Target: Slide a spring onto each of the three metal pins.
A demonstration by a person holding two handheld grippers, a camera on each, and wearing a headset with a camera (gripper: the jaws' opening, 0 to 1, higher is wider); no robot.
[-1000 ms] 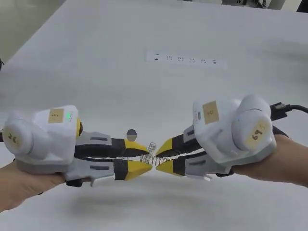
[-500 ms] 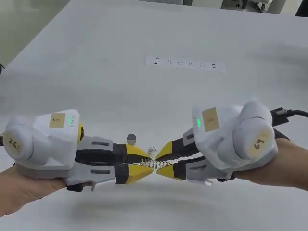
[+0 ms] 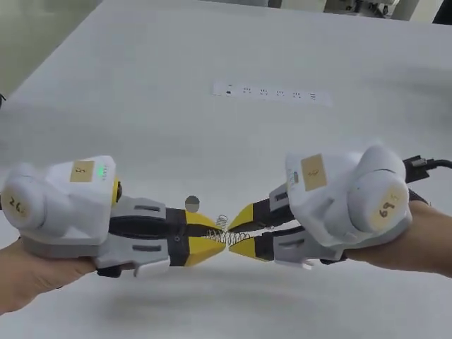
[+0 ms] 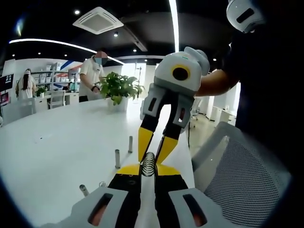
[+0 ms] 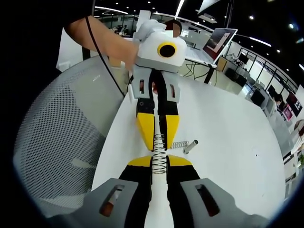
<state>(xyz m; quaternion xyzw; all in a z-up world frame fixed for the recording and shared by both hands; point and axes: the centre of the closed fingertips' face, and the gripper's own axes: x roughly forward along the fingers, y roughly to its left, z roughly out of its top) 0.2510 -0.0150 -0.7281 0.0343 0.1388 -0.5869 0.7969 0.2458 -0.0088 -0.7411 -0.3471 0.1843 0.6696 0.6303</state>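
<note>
In the head view my left gripper (image 3: 217,236) and right gripper (image 3: 234,236) meet tip to tip just above the white table. A thin steel spring (image 3: 225,239) spans the small gap between them. The left gripper view looks down the spring (image 4: 149,164), which sits end-on between my left gripper's (image 4: 148,170) yellow tips. In the right gripper view the spring (image 5: 159,156) runs lengthwise from the left tips into my right gripper (image 5: 159,163). Both pairs of jaws are shut on it. Three short metal pins (image 4: 117,158) (image 4: 130,144) (image 4: 84,190) stand on the table beside the tips.
A second spring (image 5: 179,144) lies on the table next to a pin (image 5: 190,147). A pin (image 3: 192,204) and that spring (image 3: 222,220) sit just behind the tips. A white power strip (image 3: 272,92) lies further back. A mesh chair (image 5: 61,137) stands by the table edge.
The tips have drawn a little closer together on the spring, and the stretch of spring between them looks shorter. Both grippers stay low over the table.
</note>
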